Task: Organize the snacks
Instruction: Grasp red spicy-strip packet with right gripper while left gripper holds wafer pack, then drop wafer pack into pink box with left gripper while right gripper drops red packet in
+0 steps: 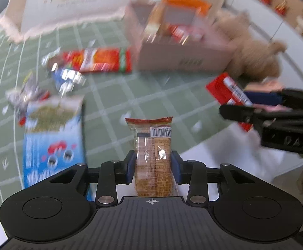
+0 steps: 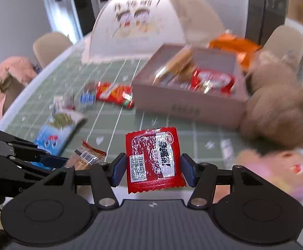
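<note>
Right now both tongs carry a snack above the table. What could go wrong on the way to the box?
1. The red packet sits between widely spaced pads of the right tongs; it may slip out.
2. The left tongs hold the long biscuit pack near its lower end, so it may tilt or swing.
3. The cardboard box already holds several snacks, and a plush bear leans against it; a drop could land badly or bump the bear.

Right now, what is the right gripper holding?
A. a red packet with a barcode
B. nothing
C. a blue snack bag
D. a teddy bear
A: in the right wrist view the red packet sits between the right gripper's blue pads, lifted above the green mat.
</note>
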The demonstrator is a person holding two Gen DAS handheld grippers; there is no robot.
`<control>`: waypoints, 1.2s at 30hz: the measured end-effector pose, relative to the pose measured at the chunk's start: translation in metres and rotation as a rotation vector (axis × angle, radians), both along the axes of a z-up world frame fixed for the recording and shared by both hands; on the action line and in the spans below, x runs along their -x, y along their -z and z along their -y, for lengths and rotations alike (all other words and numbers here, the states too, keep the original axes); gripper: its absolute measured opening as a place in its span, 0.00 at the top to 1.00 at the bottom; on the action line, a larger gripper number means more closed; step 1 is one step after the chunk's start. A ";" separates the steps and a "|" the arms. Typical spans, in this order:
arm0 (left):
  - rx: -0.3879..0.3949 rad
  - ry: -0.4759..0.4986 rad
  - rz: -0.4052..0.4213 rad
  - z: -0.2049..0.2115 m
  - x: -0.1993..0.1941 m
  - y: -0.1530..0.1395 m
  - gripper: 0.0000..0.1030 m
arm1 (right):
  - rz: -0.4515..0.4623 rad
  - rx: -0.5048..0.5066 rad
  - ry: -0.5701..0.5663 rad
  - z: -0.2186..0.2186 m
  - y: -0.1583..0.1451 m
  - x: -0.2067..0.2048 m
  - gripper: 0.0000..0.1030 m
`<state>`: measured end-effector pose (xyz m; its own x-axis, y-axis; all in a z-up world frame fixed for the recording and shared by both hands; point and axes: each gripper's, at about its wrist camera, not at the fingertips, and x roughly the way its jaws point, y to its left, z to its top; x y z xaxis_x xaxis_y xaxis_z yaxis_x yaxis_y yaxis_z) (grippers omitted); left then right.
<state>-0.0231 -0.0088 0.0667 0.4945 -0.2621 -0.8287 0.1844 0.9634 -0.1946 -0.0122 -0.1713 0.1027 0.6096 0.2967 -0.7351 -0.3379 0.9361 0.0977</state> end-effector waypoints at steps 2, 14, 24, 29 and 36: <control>0.063 0.011 0.068 -0.001 -0.006 -0.033 0.61 | 0.030 -0.005 0.024 0.009 -0.014 0.001 0.45; 0.274 0.021 0.429 0.017 -0.122 -0.184 0.58 | 0.158 -0.017 0.071 0.032 -0.064 0.007 0.44; 0.387 -0.139 0.344 -0.052 -0.113 -0.124 0.58 | 0.195 -0.024 0.156 0.063 -0.094 -0.035 0.43; 0.331 -0.235 0.289 -0.090 -0.101 -0.101 0.58 | 0.224 -0.006 0.169 0.047 -0.113 -0.108 0.27; 0.246 -0.367 0.129 -0.141 -0.049 -0.041 0.58 | 0.028 -0.063 0.058 0.000 -0.066 -0.151 0.27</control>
<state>0.0263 0.1322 0.1081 0.6863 -0.2316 -0.6895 -0.1224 0.8976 -0.4234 0.1392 -0.1713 0.1686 0.6471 0.3057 -0.6984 -0.2867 0.9464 0.1487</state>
